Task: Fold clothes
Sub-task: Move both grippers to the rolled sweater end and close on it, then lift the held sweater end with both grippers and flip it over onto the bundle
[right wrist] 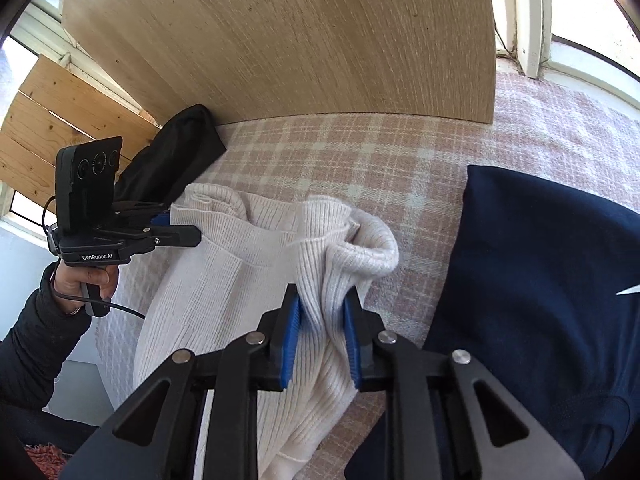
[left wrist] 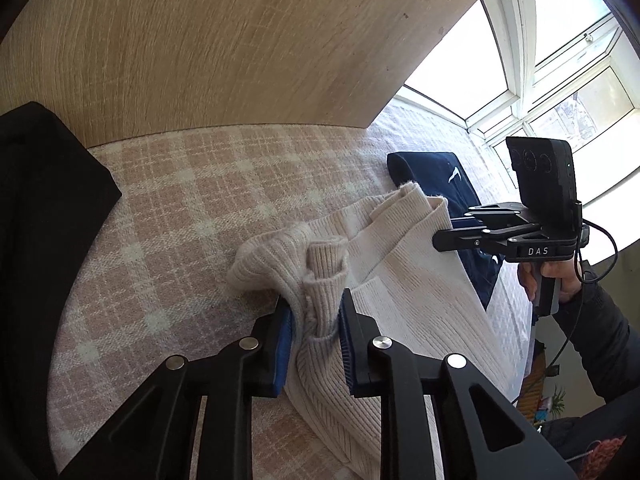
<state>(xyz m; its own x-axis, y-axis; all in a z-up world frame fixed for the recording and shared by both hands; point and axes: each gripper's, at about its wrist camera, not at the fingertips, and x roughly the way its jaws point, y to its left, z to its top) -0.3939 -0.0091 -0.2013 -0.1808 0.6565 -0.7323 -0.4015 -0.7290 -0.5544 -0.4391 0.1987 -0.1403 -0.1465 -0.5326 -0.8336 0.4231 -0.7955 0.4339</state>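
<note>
A cream ribbed knit sweater [left wrist: 404,280] lies bunched on the pink plaid bed cover [left wrist: 168,208]. My left gripper [left wrist: 316,308] is shut on a bunched fold of it near a ribbed cuff. In the right wrist view the same sweater [right wrist: 224,280] stretches between both grippers, and my right gripper [right wrist: 322,308] is shut on its other bunched end. Each gripper shows in the other's view, the right gripper [left wrist: 440,236] and the left gripper [right wrist: 188,228], both pinching the sweater's edge.
A folded navy garment [right wrist: 540,288] with a white logo lies right of the sweater, also in the left wrist view [left wrist: 436,168]. A black garment [left wrist: 44,184] lies at the left by the wooden headboard [left wrist: 240,48]. Windows stand behind.
</note>
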